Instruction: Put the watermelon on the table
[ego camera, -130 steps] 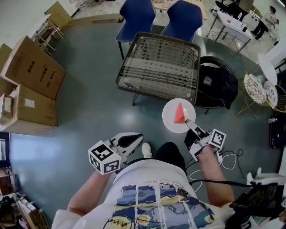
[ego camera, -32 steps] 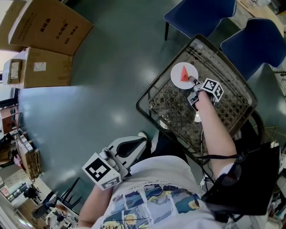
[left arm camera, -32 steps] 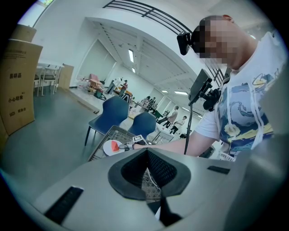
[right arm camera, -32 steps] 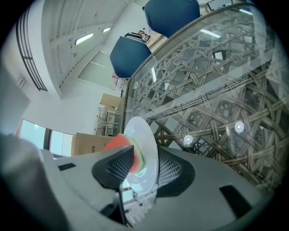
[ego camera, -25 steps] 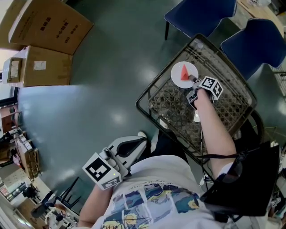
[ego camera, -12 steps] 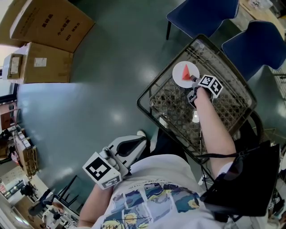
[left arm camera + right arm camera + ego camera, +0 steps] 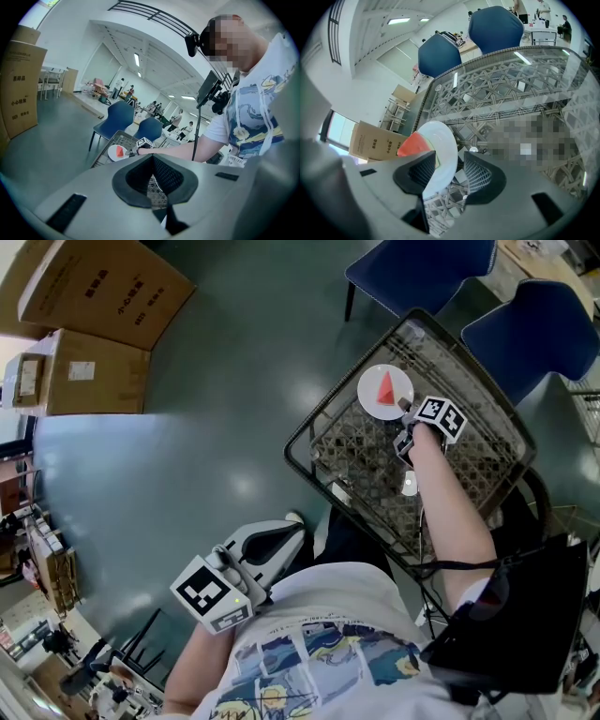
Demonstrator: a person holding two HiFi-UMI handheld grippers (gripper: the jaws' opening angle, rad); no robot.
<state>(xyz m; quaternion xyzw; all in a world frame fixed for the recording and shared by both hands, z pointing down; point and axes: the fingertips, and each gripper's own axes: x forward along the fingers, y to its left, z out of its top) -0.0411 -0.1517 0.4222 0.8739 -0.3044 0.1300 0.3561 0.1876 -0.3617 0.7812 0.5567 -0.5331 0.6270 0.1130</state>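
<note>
Far left: cardboard boxes [image 7: 94,287] on the floor. Lower left: the left tongs [image 7: 283,534], held low near the person's body, well apart from the work, with the pads pressed together on nothing.

Centre right: a glass-topped wicker surface [image 7: 309,432] carrying a white plate [image 7: 370,401], on which lies the watermelon wedge [image 7: 385,387], red flesh up.

Right of the plate: the right tongs [image 7: 405,410], jaws opening, with the plate's near rim between them. One pad lies over the rim; the other stands clear beneath it.

The plate appears to rest on the glass, so the placing looks all but done.

Handling, by judgement: the wedge is light, soft and wet, easily bruised. The stiff, probably breakable plate rim is the better hold, though it may slide on glass.
</note>
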